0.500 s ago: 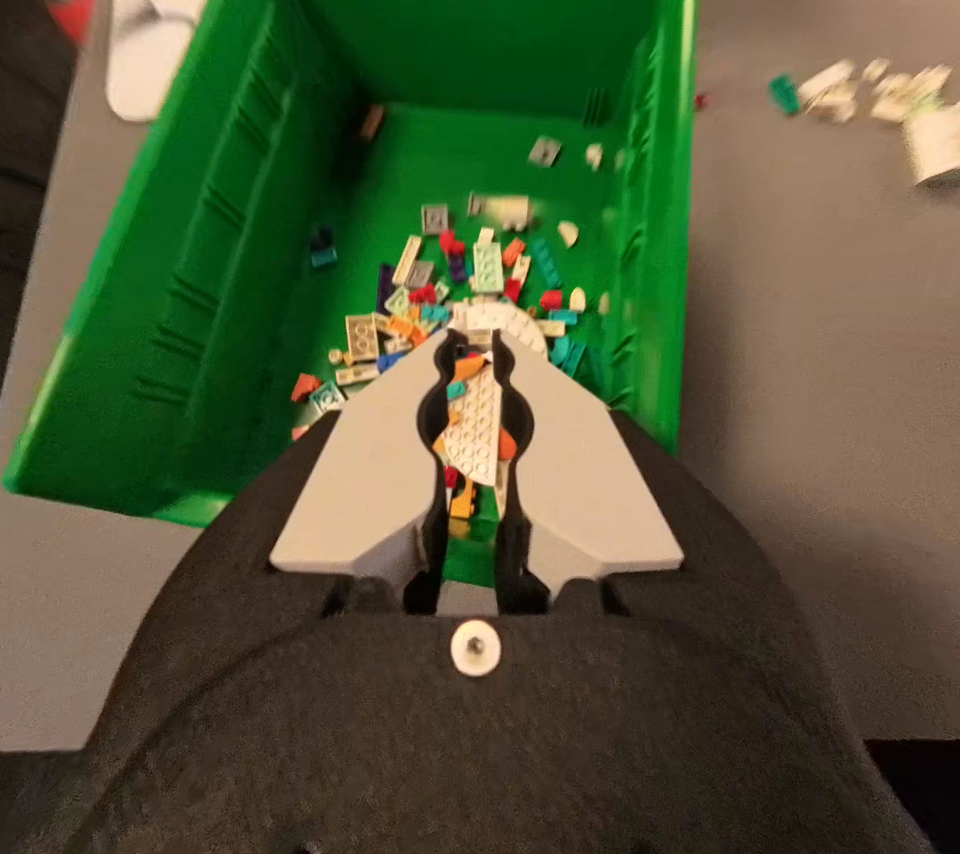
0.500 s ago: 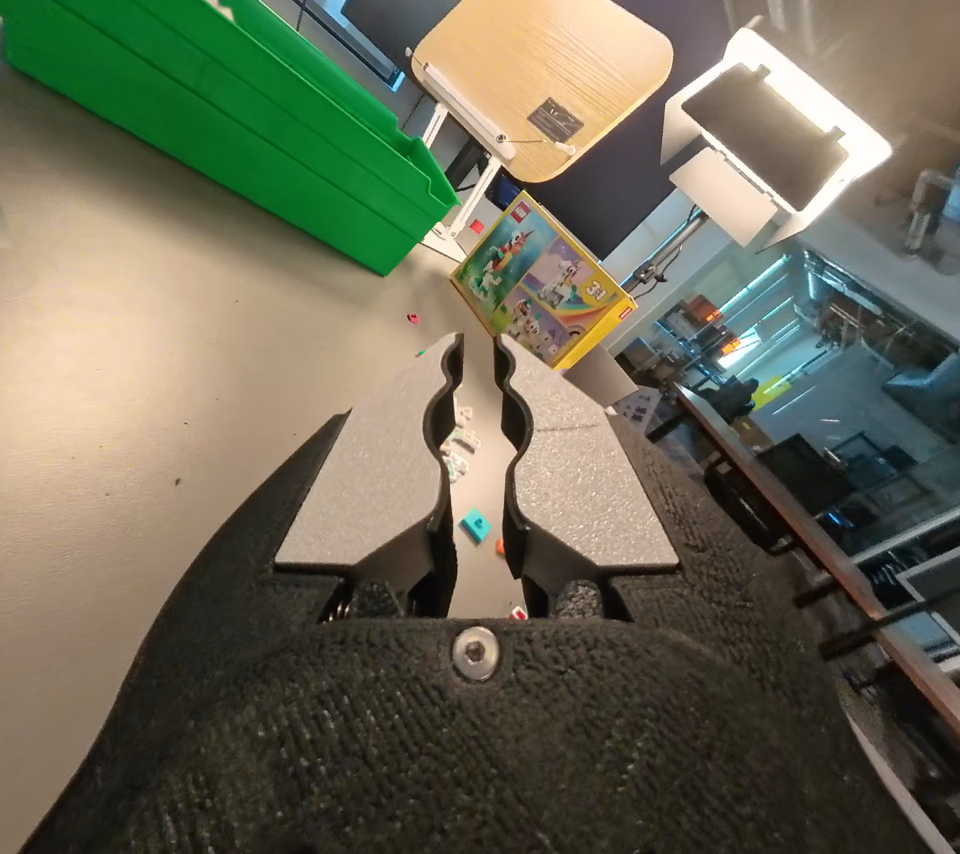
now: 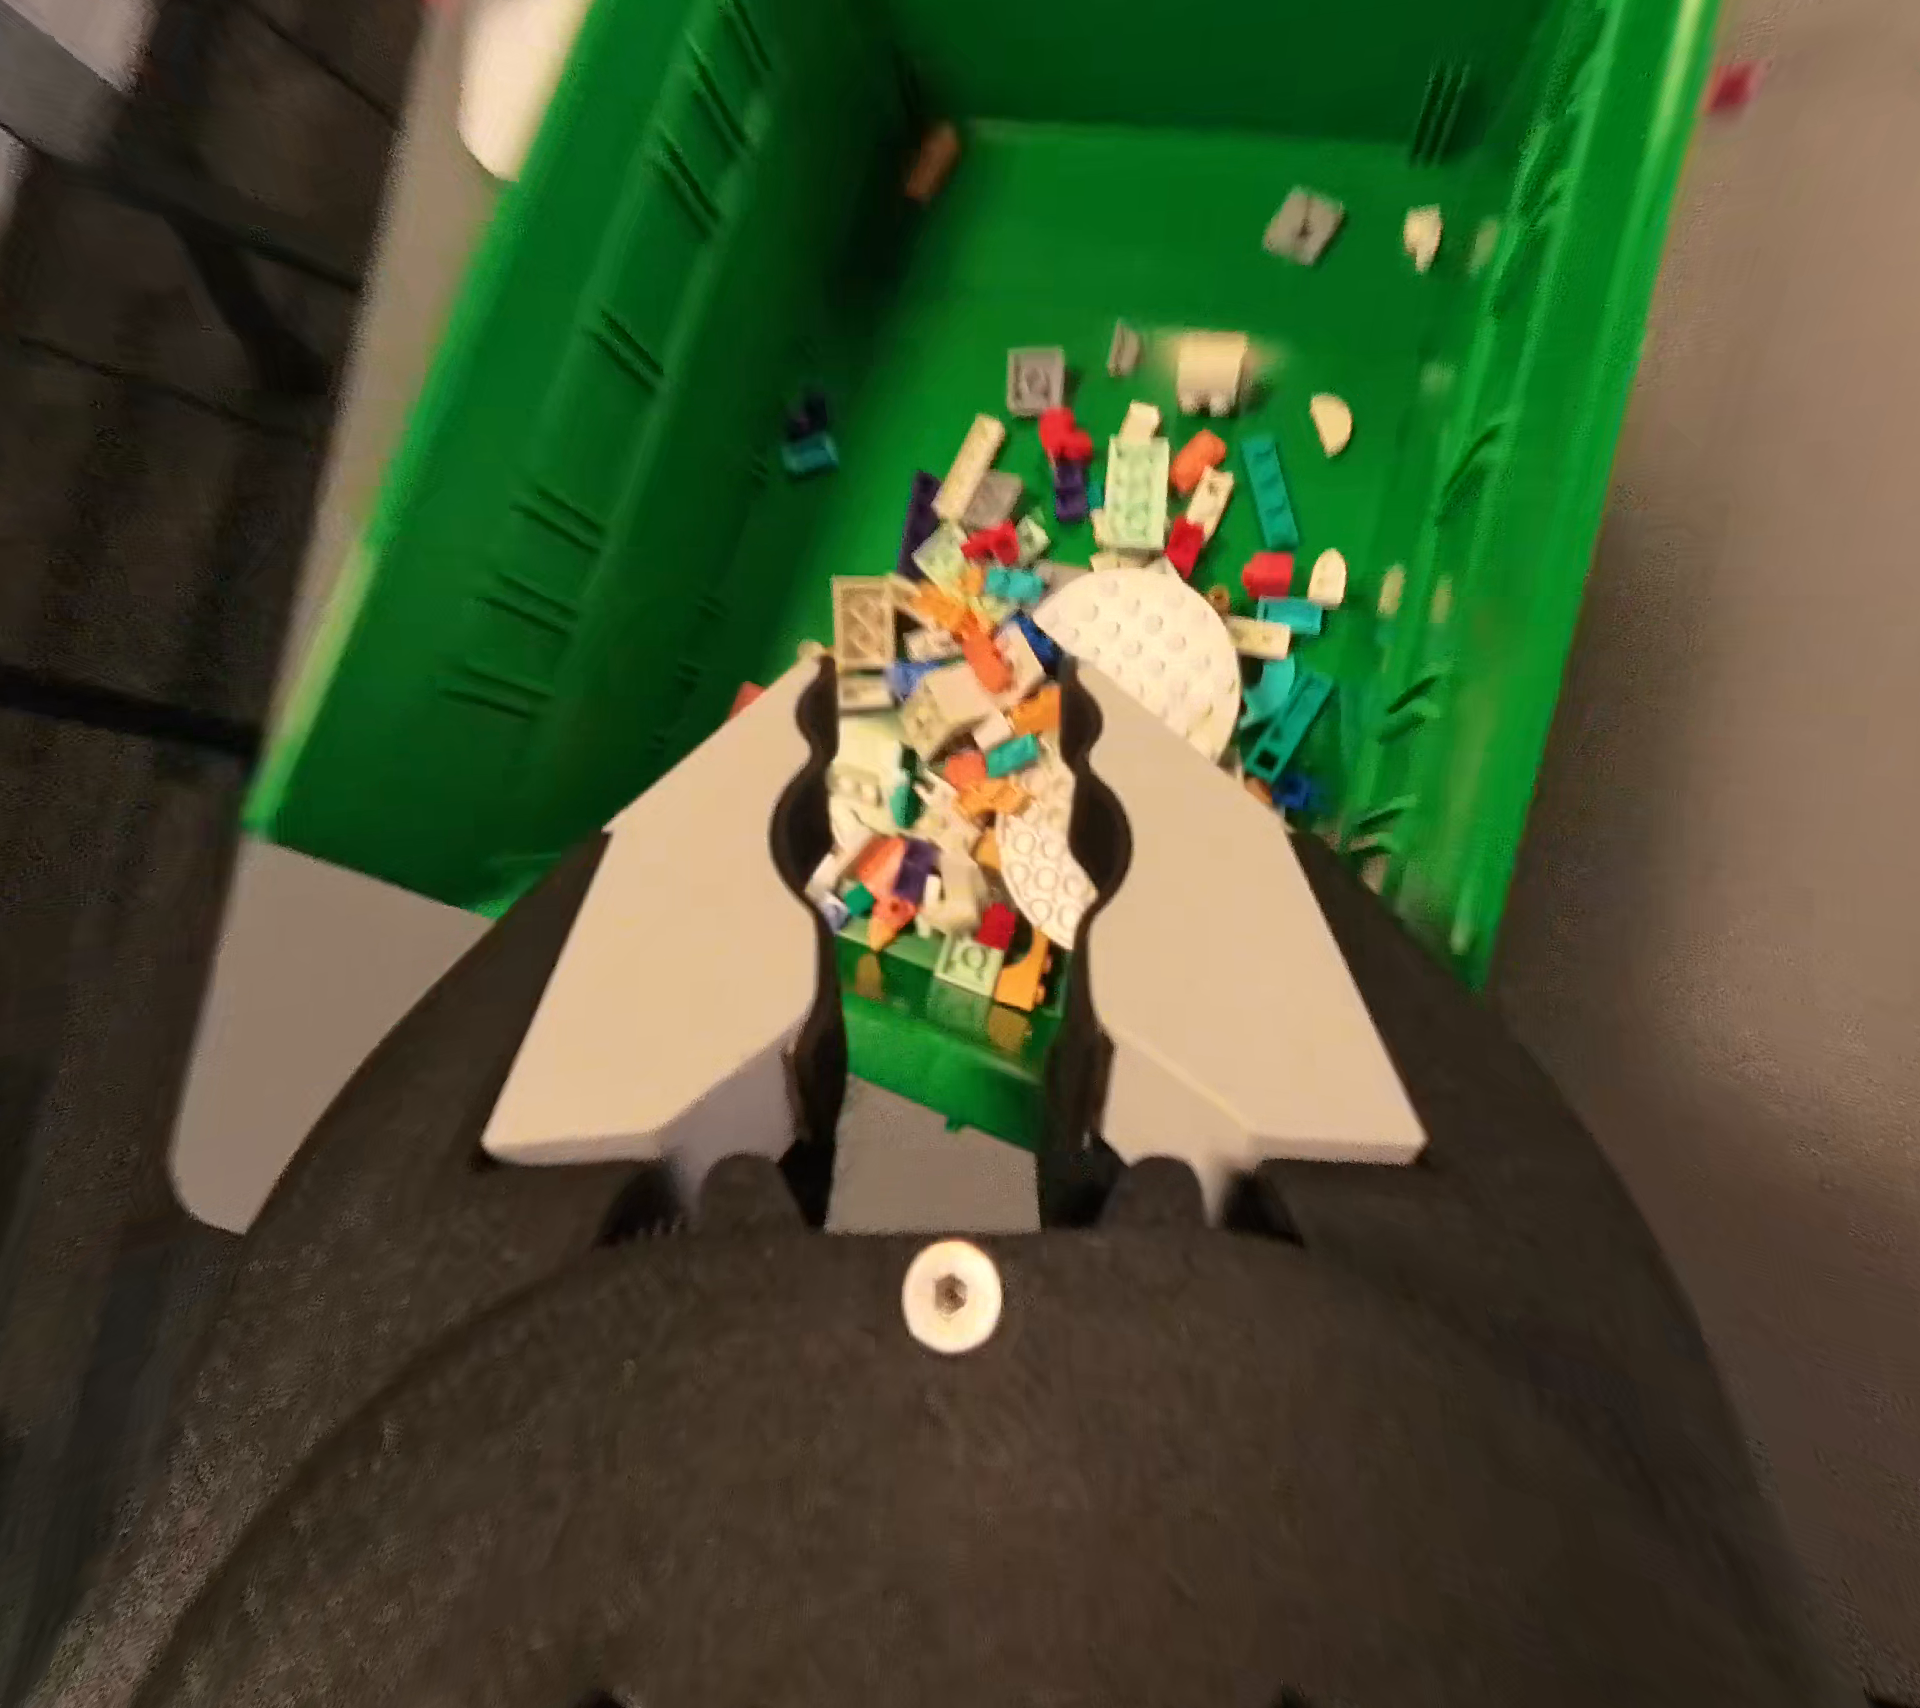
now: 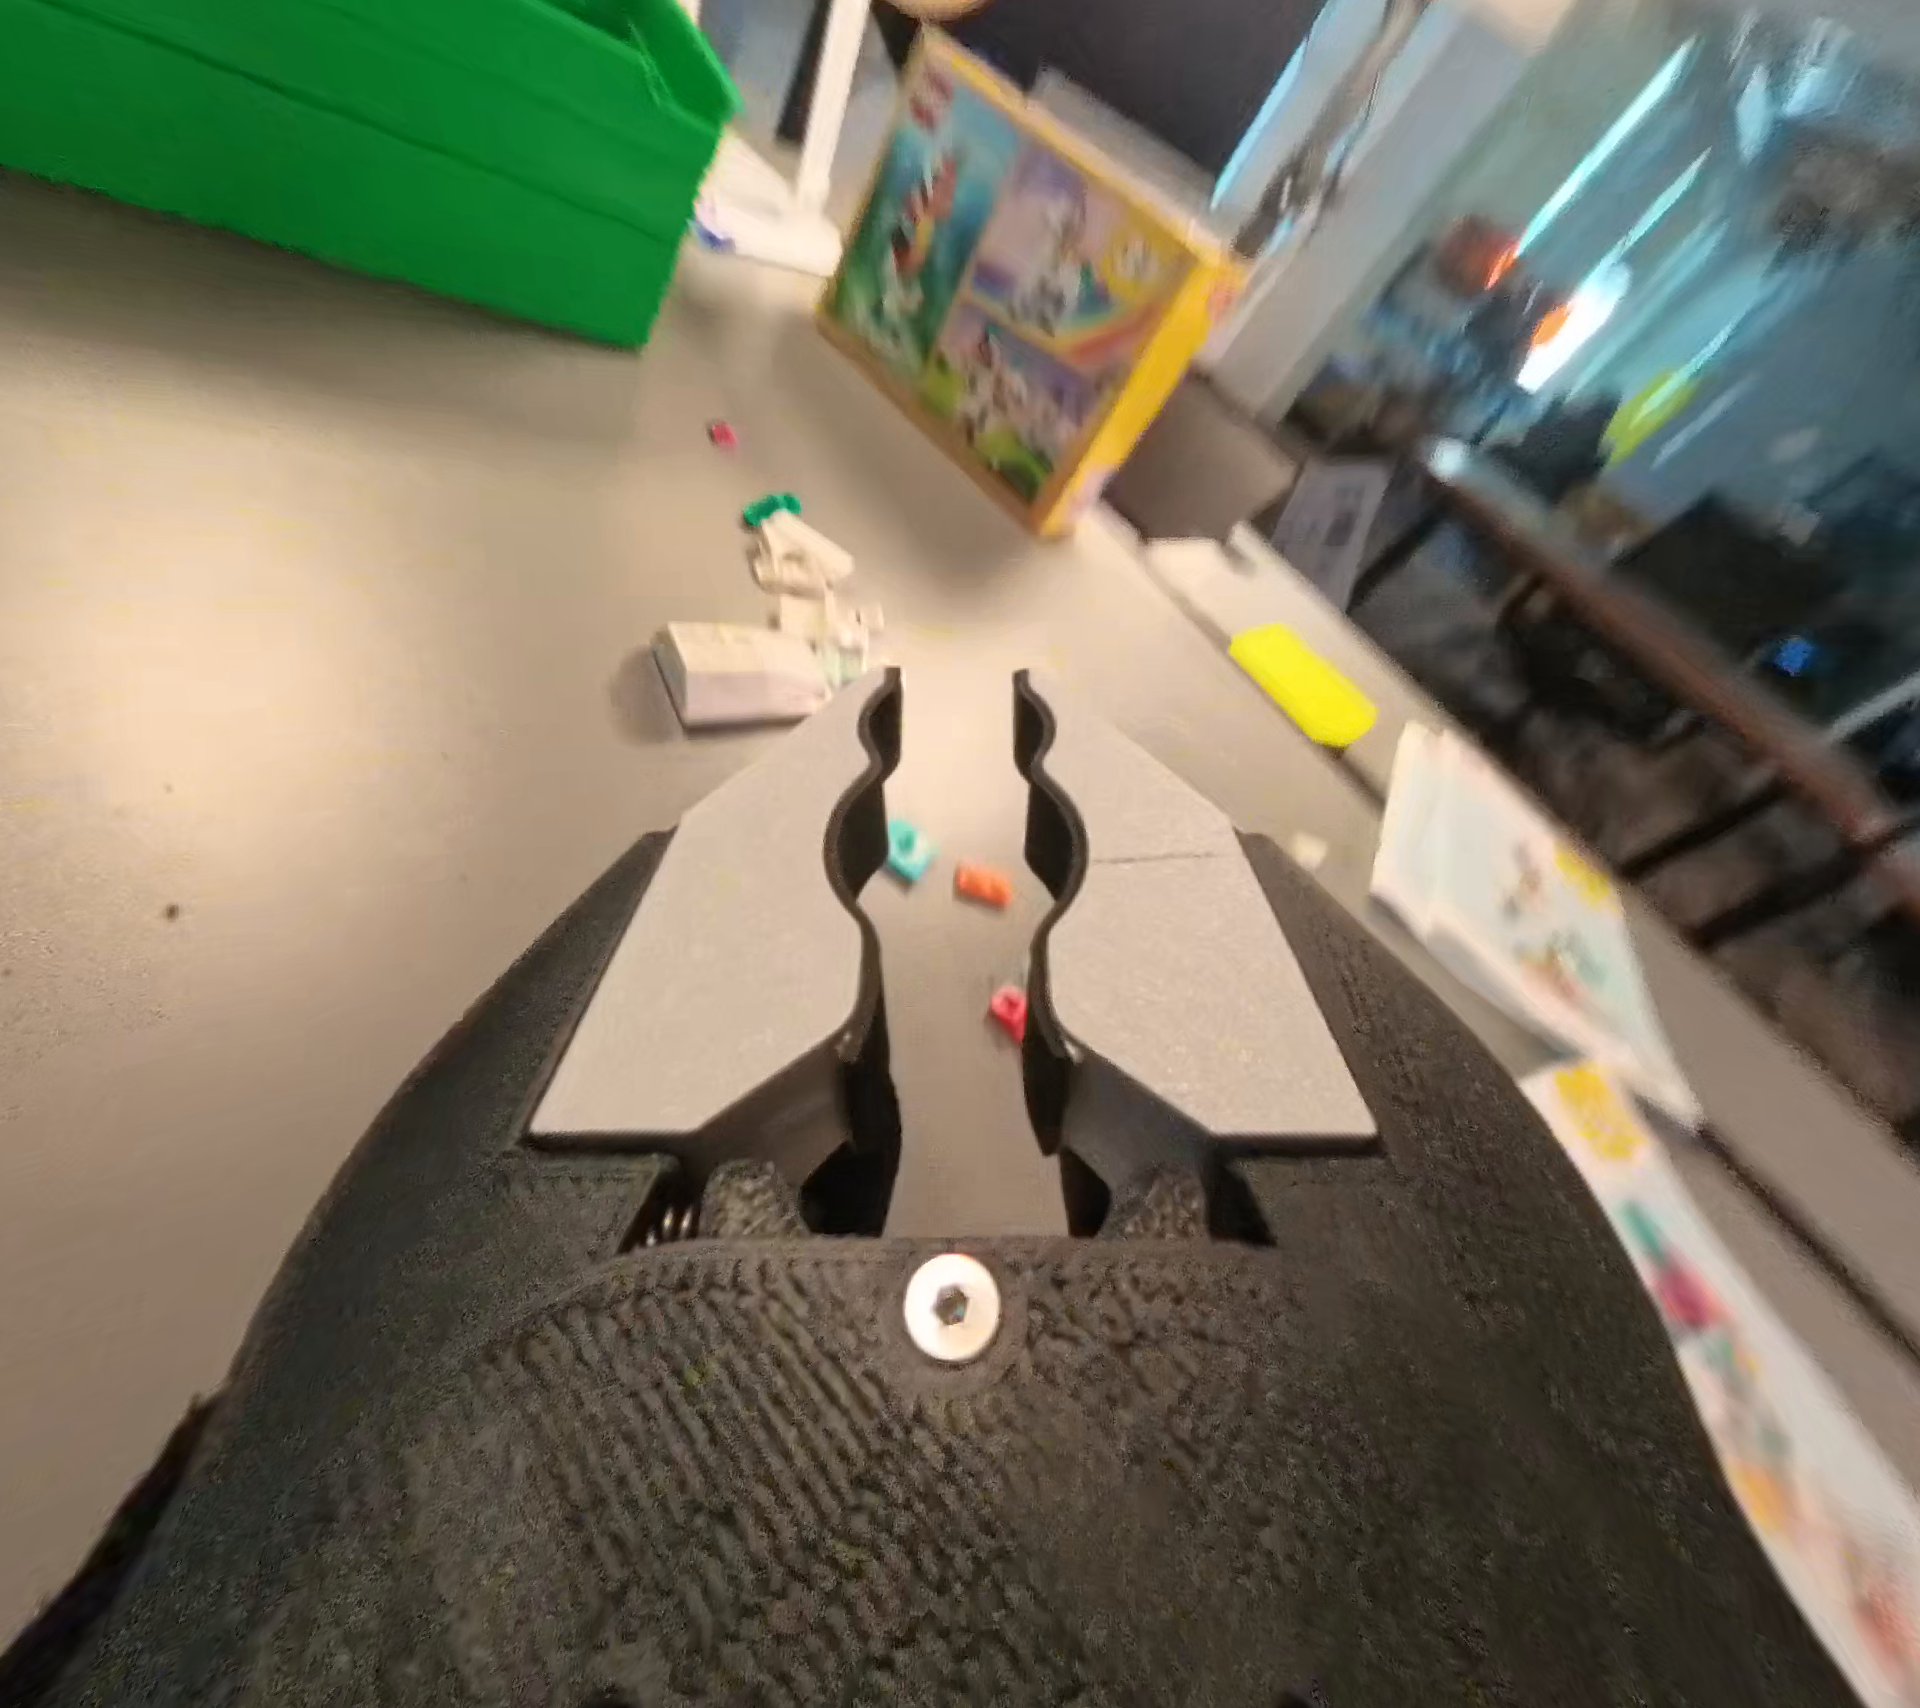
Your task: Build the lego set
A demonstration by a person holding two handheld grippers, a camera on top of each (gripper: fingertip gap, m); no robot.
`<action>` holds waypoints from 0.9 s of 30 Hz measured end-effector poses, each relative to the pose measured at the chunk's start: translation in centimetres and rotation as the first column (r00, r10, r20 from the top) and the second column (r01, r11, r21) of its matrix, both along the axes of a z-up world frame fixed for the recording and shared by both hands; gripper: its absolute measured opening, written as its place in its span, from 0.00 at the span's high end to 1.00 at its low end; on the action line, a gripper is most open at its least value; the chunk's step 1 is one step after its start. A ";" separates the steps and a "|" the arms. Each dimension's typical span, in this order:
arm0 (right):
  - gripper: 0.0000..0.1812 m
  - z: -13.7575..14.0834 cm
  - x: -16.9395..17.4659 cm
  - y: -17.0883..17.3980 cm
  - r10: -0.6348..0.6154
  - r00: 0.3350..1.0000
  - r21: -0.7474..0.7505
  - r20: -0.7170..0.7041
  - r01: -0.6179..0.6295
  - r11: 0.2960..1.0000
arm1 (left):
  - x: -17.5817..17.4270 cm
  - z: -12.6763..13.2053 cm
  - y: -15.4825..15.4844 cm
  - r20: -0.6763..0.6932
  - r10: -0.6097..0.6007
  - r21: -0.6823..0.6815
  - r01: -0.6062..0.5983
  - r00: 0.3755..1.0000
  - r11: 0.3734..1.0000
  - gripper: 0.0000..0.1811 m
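- Over the near end of the green bin (image 3: 644, 453), the left gripper (image 3: 940, 671) hangs with its jaws spread, nothing between them, pointing down at a heap of small toy bricks (image 3: 997, 723).
- Among that heap lies a round white studded plate (image 3: 1143, 650), just beside the right fingertip; teal, red, orange and grey pieces scatter farther up the bin floor.
- On the grey table (image 4: 260, 619), the right gripper (image 4: 956, 682) hovers low, jaws parted and empty.
- Seen through its gap: a teal brick (image 4: 909, 848), an orange brick (image 4: 982, 882) and a small red brick (image 4: 1006, 1012), all loose on the tabletop and apart from each other.
- Just ahead and left of its tips sits a white brick assembly (image 4: 769, 650), with a green piece (image 4: 771, 507) at its far end.
- Farther off stands a colourful toy-set box (image 4: 1018, 308); a yellow piece (image 4: 1304, 697) and printed booklets (image 4: 1507, 920) lie to the right.
- From that side the green bin (image 4: 312, 79) shows its outer wall, well to the left.
- Both views are blurred.
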State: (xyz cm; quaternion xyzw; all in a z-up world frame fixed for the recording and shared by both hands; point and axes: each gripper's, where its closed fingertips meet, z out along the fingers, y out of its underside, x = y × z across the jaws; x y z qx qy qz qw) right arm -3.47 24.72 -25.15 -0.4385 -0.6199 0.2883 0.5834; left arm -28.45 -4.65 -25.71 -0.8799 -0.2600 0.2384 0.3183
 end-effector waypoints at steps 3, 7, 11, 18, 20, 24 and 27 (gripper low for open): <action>0.82 -3.4 0.4 2.0 -0.026 0.976 -0.194 0.215 0.069 0.978 | 1.0 5.5 0.6 -0.203 -0.025 0.137 0.053 0.979 0.989 0.77; 0.78 -6.9 0.8 0.7 0.115 0.918 -0.446 0.379 0.072 0.892 | 6.4 10.7 3.8 -0.379 -0.221 0.289 0.342 0.899 0.894 0.78; 0.81 -7.3 0.3 -0.2 0.136 0.908 -0.499 0.396 0.088 0.862 | 12.9 11.4 7.4 -0.399 -0.471 0.351 0.606 0.787 0.714 0.81; 0.92 -8.5 -0.2 -1.1 0.098 0.876 -0.422 0.472 0.127 0.898 | 20.1 9.1 11.7 -0.268 -0.741 0.434 0.764 0.615 0.477 0.82; 0.92 -8.3 -0.4 -1.8 0.128 0.876 -0.359 0.465 0.055 0.932 | 21.3 7.9 12.7 -0.213 -0.786 0.456 0.771 0.581 0.446 0.82; 0.92 -5.0 -1.1 -6.5 0.301 0.905 -0.006 0.302 -0.314 0.949 | 23.4 5.1 14.2 -0.013 -0.852 0.553 0.714 0.523 0.430 0.82; 0.92 -1.9 -0.3 -11.4 0.423 0.891 0.361 0.164 -0.453 0.815 | 24.8 3.6 14.6 0.102 -0.882 0.598 0.680 0.460 0.424 0.81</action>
